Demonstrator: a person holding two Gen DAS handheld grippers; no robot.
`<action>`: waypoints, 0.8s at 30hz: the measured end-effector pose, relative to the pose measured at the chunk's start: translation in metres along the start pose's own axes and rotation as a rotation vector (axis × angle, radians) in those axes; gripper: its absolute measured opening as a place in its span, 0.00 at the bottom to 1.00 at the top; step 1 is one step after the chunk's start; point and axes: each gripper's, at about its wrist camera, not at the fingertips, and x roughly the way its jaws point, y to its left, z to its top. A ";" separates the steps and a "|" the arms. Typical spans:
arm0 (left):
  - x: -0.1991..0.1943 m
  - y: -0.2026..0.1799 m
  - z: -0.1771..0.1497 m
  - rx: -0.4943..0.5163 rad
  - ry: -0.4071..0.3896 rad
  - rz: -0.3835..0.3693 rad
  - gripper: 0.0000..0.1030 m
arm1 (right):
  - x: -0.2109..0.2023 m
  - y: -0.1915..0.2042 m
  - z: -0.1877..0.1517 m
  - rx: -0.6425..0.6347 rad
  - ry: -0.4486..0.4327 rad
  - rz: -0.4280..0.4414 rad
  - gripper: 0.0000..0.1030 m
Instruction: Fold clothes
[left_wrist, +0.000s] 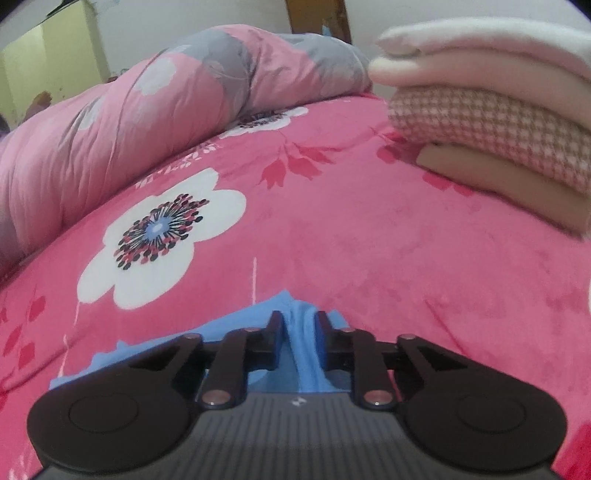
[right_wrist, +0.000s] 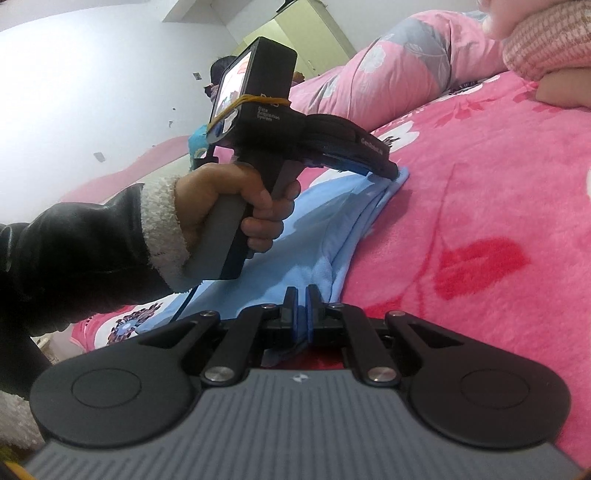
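Note:
A light blue garment (right_wrist: 332, 221) lies on the pink floral bedspread (right_wrist: 480, 184). My left gripper (left_wrist: 298, 317) is shut on a bunched edge of the blue garment (left_wrist: 301, 347) low over the bed. In the right wrist view the left gripper (right_wrist: 393, 173) pinches the garment's far corner, held by a hand in a black sleeve. My right gripper (right_wrist: 302, 291) is shut on the near edge of the same garment, with cloth pressed between its blue pads.
A stack of folded clothes (left_wrist: 491, 122), white, cream, checked and tan, sits on the bed at the far right. A rolled pink and grey quilt (left_wrist: 147, 122) lies along the back left. A yellow-green wardrobe (left_wrist: 48, 70) stands behind.

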 end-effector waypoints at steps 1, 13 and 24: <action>-0.001 0.003 0.001 -0.022 -0.010 -0.006 0.09 | -0.001 0.000 0.000 0.001 0.000 0.001 0.02; 0.018 0.008 0.002 -0.060 0.014 -0.054 0.43 | -0.003 0.001 -0.001 0.008 -0.001 0.009 0.03; -0.116 0.094 0.003 -0.204 -0.186 -0.037 0.80 | -0.003 0.013 -0.004 -0.033 -0.007 -0.036 0.03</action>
